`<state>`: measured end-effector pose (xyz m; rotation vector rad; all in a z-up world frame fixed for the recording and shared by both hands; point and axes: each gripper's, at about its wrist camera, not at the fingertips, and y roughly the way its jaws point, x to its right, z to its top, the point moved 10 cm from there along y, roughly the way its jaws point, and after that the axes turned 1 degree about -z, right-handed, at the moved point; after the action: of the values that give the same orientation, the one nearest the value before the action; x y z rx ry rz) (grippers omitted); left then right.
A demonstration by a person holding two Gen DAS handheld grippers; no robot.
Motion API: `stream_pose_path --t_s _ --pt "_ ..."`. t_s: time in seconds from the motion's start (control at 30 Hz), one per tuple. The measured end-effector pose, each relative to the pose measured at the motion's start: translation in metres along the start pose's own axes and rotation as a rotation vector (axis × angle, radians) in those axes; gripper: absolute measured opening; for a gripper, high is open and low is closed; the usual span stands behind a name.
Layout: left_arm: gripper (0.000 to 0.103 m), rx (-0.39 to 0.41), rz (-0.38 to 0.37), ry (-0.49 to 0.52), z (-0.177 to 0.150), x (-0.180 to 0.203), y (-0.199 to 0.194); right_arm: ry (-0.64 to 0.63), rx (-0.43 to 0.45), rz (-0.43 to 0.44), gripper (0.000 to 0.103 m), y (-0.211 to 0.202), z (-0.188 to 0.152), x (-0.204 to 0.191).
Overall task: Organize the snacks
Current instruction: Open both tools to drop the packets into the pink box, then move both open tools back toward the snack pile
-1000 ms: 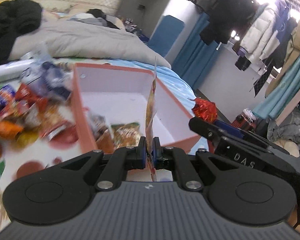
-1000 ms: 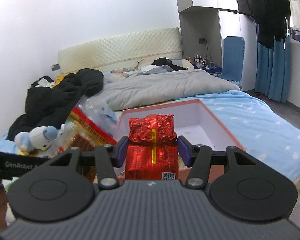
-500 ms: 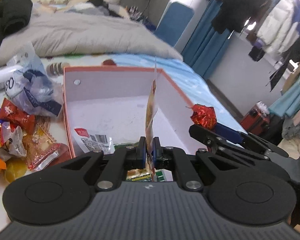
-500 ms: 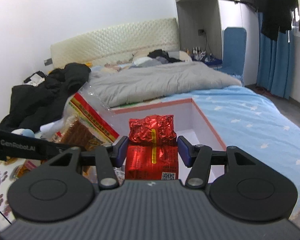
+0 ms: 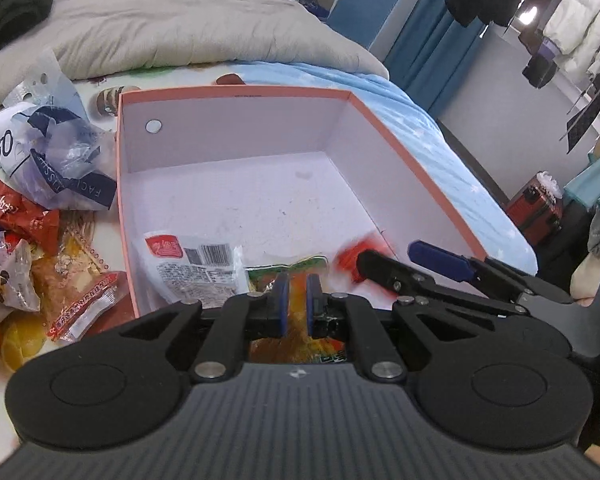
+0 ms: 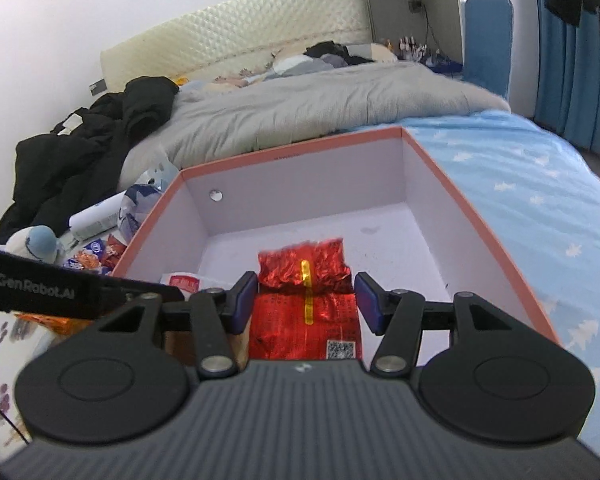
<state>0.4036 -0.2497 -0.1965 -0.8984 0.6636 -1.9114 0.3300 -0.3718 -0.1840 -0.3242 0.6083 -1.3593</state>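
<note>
A salmon-rimmed box (image 5: 236, 90) with white walls lies open on the bed, also in the right wrist view (image 6: 292, 150). My left gripper (image 5: 296, 304) hovers over its near end, shut on a thin orange snack packet (image 5: 296, 344) that shows in the narrow gap and hangs below the pads. My right gripper (image 6: 306, 300) is over the box too, its jaws opening. A red foil packet (image 6: 304, 320) lies between them, with a gap at each pad. From the left wrist view the right gripper (image 5: 404, 258) shows beside that blurred red packet (image 5: 350, 260). A white packet (image 5: 196, 268) and a green one (image 5: 288, 270) lie in the box.
Loose snacks (image 5: 20, 240) and a crumpled plastic bag (image 5: 60, 160) lie left of the box. A grey duvet (image 5: 180, 32) and black clothes (image 6: 80, 152) are behind, with a plush toy (image 6: 36, 240) at the left. The bed's edge falls away right, near a red suitcase (image 5: 536, 208).
Both grippers moved forward and down over the box. The orange packet no longer stands above the left pads. The right jaws widened off the red packet.
</note>
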Motion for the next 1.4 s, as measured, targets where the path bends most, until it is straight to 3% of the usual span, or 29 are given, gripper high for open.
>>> stream_pose_path --t_s 0.1,0.47,0.93,1.27,1.4 --pt "0.009 0.018 0.008 -0.004 -0.001 -0.003 -0.012 0.019 0.004 0.001 0.08 -0.003 0.0 0.003" --pt "0.009 0.103 0.001 0.018 -0.027 0.01 -0.093 0.008 0.092 0.001 0.08 -0.062 0.003 -0.02" --pt "0.009 0.154 0.044 -0.016 -0.105 0.008 -0.196 0.009 0.145 0.057 0.08 -0.147 -0.015 -0.074" --pt "0.009 0.235 0.133 -0.051 -0.145 -0.009 -0.269 -0.024 0.133 0.09 0.08 -0.187 -0.04 -0.108" --pt "0.009 0.261 0.219 -0.023 -0.163 -0.014 -0.293 -0.048 0.115 0.098 0.08 -0.2 -0.058 -0.116"
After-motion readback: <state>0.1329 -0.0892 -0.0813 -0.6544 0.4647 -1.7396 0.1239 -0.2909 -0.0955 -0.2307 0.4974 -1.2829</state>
